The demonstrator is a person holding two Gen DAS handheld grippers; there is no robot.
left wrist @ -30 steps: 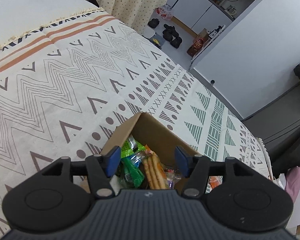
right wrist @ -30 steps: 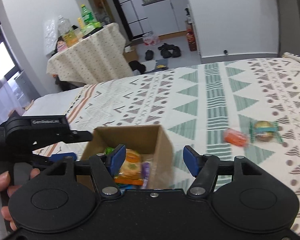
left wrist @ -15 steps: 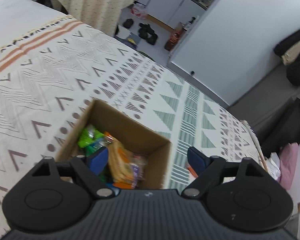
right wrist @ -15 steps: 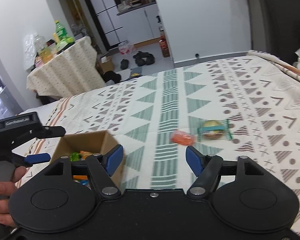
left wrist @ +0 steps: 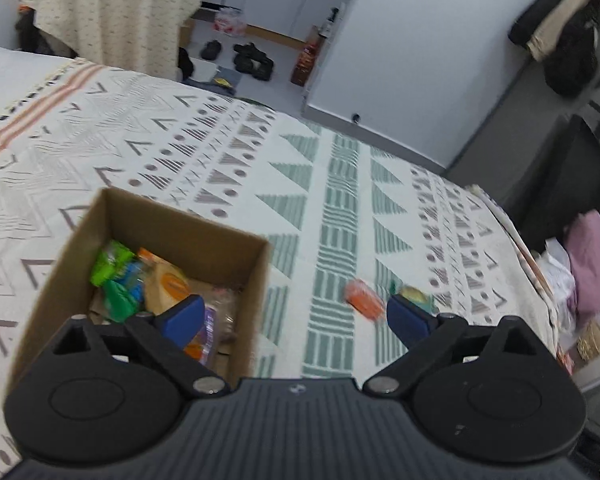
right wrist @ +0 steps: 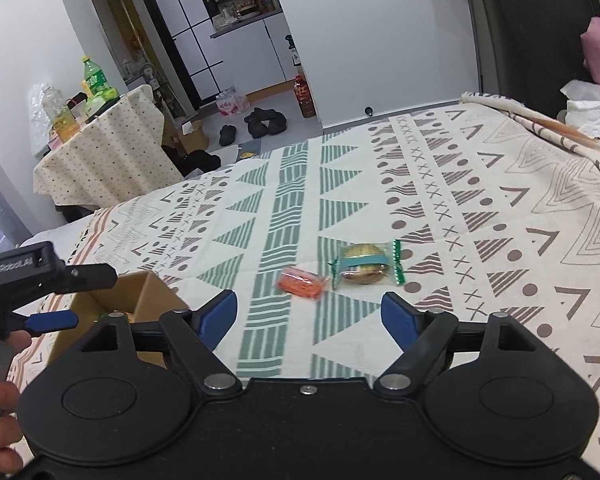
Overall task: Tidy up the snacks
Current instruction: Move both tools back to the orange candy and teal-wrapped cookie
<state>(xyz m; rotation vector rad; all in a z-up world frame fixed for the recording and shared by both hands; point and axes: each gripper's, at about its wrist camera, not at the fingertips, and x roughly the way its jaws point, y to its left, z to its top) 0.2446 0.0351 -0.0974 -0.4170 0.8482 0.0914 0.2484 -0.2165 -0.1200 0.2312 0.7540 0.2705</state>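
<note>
A: Both views have swung off the open brown cardboard box (left wrist: 148,264) toward the patterned bedspread (right wrist: 460,200). Left gripper (left wrist: 296,316) and right gripper (right wrist: 308,312) jaws just opened wide, nothing between them.

B: So I've dropped my loads?

A: Looks so; box holds several packets. Left out: small orange wrapped snack (right wrist: 300,283) and green-banded clear-wrapped round cake (right wrist: 365,267), side by side ahead of the right gripper. I'd say those go next.
</note>
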